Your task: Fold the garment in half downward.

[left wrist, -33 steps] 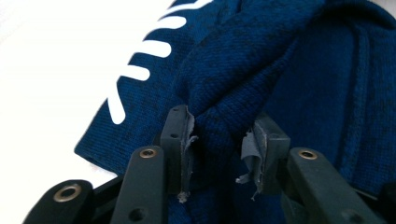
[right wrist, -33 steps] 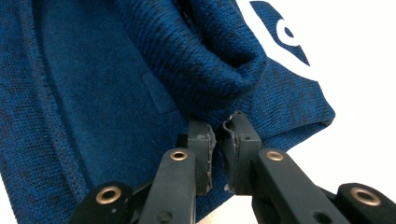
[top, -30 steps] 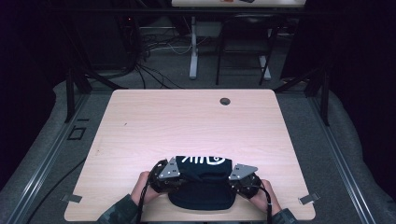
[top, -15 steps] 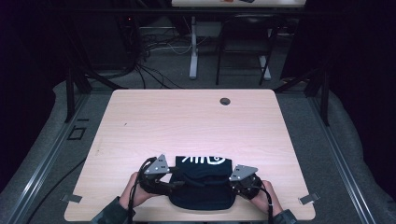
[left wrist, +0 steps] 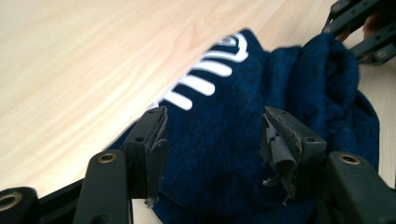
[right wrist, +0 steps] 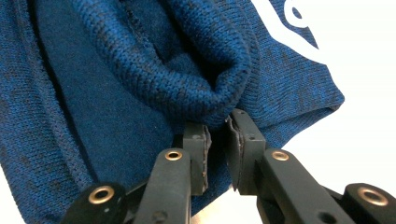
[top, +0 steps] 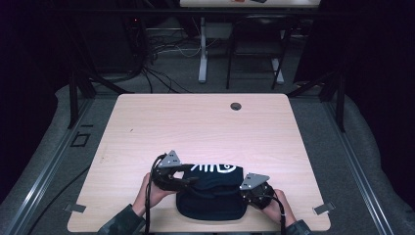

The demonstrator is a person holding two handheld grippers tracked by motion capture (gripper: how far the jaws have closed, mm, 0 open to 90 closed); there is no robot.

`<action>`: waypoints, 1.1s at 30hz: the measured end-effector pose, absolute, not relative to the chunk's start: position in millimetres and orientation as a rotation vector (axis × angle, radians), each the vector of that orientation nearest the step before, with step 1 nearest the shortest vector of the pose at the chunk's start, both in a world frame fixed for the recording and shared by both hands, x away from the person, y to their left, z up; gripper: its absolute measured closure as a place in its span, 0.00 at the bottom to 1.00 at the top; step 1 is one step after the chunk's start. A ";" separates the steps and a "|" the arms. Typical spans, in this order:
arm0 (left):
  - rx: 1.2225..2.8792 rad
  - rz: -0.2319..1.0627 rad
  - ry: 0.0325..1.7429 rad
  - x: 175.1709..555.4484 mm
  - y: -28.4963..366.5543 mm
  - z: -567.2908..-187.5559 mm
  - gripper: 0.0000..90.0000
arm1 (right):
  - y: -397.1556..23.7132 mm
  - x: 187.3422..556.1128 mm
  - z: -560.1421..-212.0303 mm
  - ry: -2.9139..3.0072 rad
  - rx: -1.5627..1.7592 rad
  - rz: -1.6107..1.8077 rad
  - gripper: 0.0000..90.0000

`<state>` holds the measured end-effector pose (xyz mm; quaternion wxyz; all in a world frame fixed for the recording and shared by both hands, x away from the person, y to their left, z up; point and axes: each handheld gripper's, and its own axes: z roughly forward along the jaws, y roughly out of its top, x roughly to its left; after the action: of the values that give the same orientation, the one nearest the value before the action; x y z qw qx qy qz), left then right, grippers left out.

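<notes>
A folded dark blue knitted garment (top: 210,198) with a white print (top: 215,168) lies near the table's front edge. My left gripper (top: 193,180) hovers over its left side. Its jaws have just been opening, and in the left gripper view the left gripper (left wrist: 212,126) stands open with the garment (left wrist: 299,79) behind the pads, untouched. My right gripper (top: 243,193) is at the garment's right edge. In the right gripper view the right gripper (right wrist: 218,128) is shut on a rolled fold of the garment (right wrist: 140,70). The right gripper (left wrist: 355,28) also shows far off at the cloth's edge.
The light wooden table (top: 195,122) has a small round cable hole (top: 236,106) near its far edge. Behind it stand desk legs (top: 202,54) and loose cables (top: 161,49) on a dark floor. A person's hands come in over the front edge.
My left gripper has opened, let go of the garment's left side and lifted a little. The right gripper keeps its hold and has not moved.
</notes>
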<state>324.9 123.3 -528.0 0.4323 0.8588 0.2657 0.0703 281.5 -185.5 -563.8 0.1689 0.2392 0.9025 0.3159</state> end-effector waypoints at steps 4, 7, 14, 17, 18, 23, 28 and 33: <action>2.192 0.156 0.628 319.7 118.1 -535.2 0.46 | -185.6 281.1 -564.4 2.565 0.689 0.906 0.87; 2.233 0.155 0.610 315.1 114.3 -542.8 0.44 | -185.3 281.0 -564.7 2.562 0.697 0.910 0.86; 2.291 0.164 0.610 310.6 110.5 -555.1 0.38 | -186.1 281.4 -563.6 2.583 0.704 0.897 0.82; 2.299 0.170 0.608 309.6 108.6 -558.5 0.36 | -188.6 282.3 -561.2 2.602 0.725 0.896 0.78; 2.308 0.171 0.603 309.5 108.3 -559.4 0.36 | -188.6 282.3 -561.2 2.602 0.725 0.896 0.78; 2.324 0.200 0.584 308.2 105.0 -563.2 0.35 | -196.3 283.9 -544.5 2.591 0.770 0.952 0.73; 2.328 0.193 0.583 309.0 104.9 -564.4 0.34 | -201.1 286.2 -528.0 2.555 0.812 0.998 0.70; 2.325 0.199 0.584 308.3 103.7 -565.8 0.33 | -207.9 291.8 -510.1 2.477 0.876 1.073 0.67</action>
<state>308.3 103.7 -565.8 0.3597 0.9019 0.2264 0.0772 291.8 -207.9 -510.1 0.1510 0.3051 0.8628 0.3738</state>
